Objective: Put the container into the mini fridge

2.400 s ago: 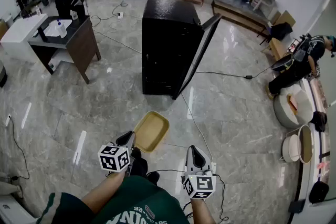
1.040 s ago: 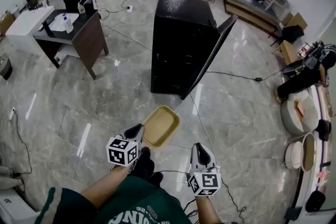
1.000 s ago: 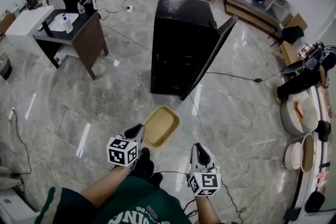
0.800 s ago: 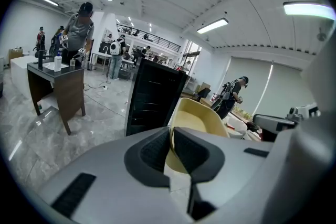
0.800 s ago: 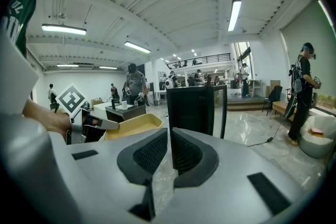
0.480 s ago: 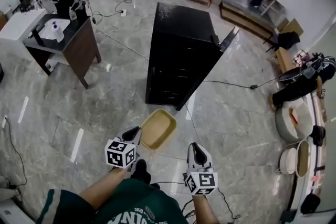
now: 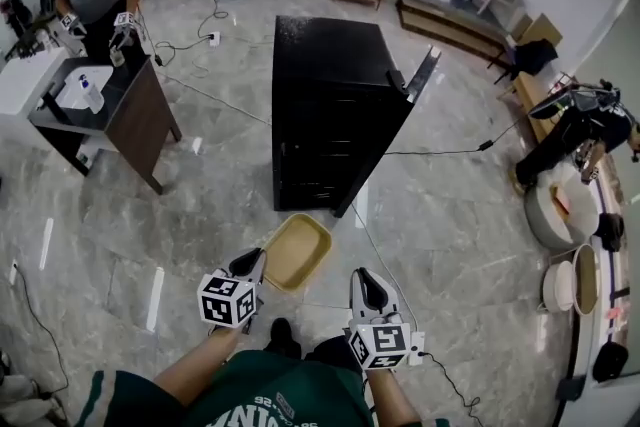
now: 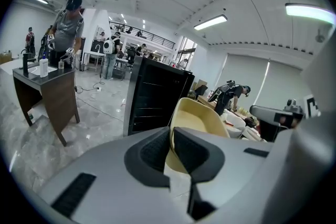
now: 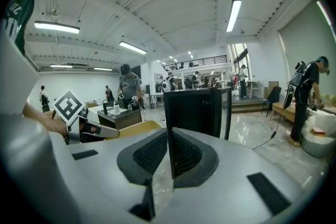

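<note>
A shallow yellow container (image 7: 290, 252) hangs over the marble floor in the head view, held by its near rim. My left gripper (image 7: 251, 264) is shut on that rim; in the left gripper view the container (image 8: 198, 115) rises just past the closed jaws (image 8: 170, 135). My right gripper (image 7: 360, 281) is to the right of it, shut with nothing in it (image 9: 168, 136). The black mini fridge (image 7: 332, 110) stands ahead, its door (image 7: 392, 135) ajar on the right side. The fridge (image 9: 197, 107) and the container (image 9: 128, 128) also show in the right gripper view.
A dark desk (image 7: 115, 110) with a person behind it stands at the left. A cable (image 7: 445, 152) runs across the floor from the fridge to the right. Another person (image 7: 575, 120) bends over round basins (image 7: 555, 205) at the right wall.
The fridge has drawn a little nearer and larger as I moved toward it. The container stays in my left gripper; the right gripper stays shut beside it.
</note>
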### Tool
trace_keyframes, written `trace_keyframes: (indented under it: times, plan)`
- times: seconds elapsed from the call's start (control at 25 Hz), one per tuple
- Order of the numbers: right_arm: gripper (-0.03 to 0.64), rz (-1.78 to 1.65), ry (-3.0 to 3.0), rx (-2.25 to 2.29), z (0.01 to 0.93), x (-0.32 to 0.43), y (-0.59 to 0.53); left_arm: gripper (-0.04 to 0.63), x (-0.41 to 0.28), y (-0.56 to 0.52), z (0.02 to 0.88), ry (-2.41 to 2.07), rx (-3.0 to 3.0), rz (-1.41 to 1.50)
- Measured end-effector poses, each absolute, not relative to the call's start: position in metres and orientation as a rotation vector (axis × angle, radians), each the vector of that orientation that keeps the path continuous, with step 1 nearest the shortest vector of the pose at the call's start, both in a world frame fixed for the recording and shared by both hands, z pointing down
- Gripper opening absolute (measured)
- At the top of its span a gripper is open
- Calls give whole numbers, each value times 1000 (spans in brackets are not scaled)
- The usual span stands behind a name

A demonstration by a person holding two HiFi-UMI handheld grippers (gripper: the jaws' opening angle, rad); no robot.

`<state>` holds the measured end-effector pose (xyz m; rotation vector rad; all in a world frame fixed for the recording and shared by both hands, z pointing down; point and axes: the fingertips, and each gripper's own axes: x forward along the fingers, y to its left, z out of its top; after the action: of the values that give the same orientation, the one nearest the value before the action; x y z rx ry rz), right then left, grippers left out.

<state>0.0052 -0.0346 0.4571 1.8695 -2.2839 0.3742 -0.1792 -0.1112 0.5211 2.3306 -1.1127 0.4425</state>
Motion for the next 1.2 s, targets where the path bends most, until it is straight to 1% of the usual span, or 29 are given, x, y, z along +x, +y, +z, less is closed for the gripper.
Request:
trace_keyframes:
  times: [0.2, 0.48, 0.84, 1.2]
  plan:
    - [35, 370, -2289, 1856, 458, 5, -51, 29, -177, -125, 526, -1115, 2317, 454]
    - [35, 363, -2308, 1801, 474, 24, -87, 29, -168, -153, 533, -1155, 2284, 441]
    - [35, 364, -2350, 1723, 482, 63, -153, 29, -131, -201, 536, -1191, 2254, 447]
    - [35, 336, -2414, 1676, 467, 97, -211, 29, -99, -244, 535, -1243, 2215, 429]
